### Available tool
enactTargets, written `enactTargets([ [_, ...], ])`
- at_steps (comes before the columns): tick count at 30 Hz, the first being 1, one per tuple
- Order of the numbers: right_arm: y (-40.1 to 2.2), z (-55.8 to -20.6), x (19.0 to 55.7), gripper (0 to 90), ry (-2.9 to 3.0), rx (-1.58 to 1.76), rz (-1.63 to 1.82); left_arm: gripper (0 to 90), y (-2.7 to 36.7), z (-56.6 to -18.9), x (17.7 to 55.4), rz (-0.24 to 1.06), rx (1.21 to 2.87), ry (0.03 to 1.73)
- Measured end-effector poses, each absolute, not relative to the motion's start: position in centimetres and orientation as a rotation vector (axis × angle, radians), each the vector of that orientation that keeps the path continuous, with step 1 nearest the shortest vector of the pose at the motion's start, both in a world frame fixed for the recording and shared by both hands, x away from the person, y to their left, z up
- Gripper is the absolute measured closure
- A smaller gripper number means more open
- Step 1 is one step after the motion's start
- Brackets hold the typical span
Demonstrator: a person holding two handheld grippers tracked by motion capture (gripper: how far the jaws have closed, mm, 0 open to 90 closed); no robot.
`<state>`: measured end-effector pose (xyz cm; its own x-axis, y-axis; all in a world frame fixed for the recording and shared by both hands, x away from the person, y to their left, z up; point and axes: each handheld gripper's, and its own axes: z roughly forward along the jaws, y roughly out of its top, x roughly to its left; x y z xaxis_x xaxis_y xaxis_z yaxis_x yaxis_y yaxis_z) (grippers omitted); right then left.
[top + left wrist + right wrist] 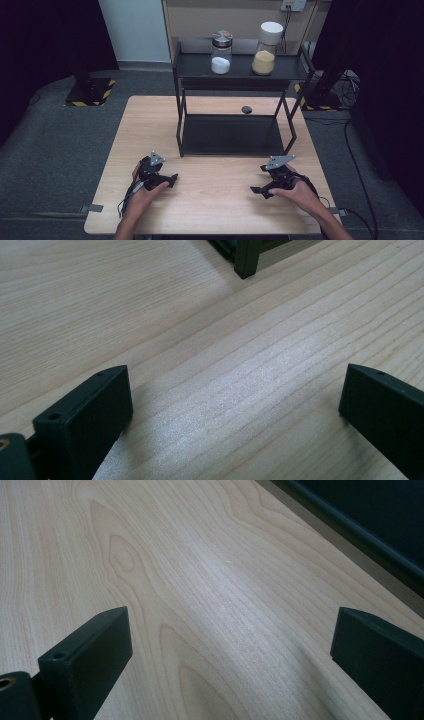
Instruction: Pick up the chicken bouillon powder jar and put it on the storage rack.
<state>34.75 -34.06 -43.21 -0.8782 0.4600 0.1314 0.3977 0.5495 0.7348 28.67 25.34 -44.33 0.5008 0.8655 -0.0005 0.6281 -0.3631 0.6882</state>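
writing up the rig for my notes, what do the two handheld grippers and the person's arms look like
Both the left gripper and the right gripper are black, blocky tools, each topped by a grey three-cornered plate. Their jaws are flat black slabs with a small round hole near the tip and a finely ribbed inner face. A dark cable trails back from each. The forearms are bare, with no sleeves in sight.

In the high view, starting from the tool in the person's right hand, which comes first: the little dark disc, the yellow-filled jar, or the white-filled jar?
From the right tool:
1. Dark disc, on the table behind the rack.
2. Yellow-filled jar, top shelf, right.
3. White-filled jar, top shelf, left.
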Motion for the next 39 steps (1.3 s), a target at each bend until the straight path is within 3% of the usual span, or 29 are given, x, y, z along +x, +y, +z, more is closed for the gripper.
enactTargets([
  [39,-38.0,-44.6,33.2,4.1,2.556,0.997,1.117,0.0,25.4,-44.3,28.7,0.483,2.115,1.218],
])
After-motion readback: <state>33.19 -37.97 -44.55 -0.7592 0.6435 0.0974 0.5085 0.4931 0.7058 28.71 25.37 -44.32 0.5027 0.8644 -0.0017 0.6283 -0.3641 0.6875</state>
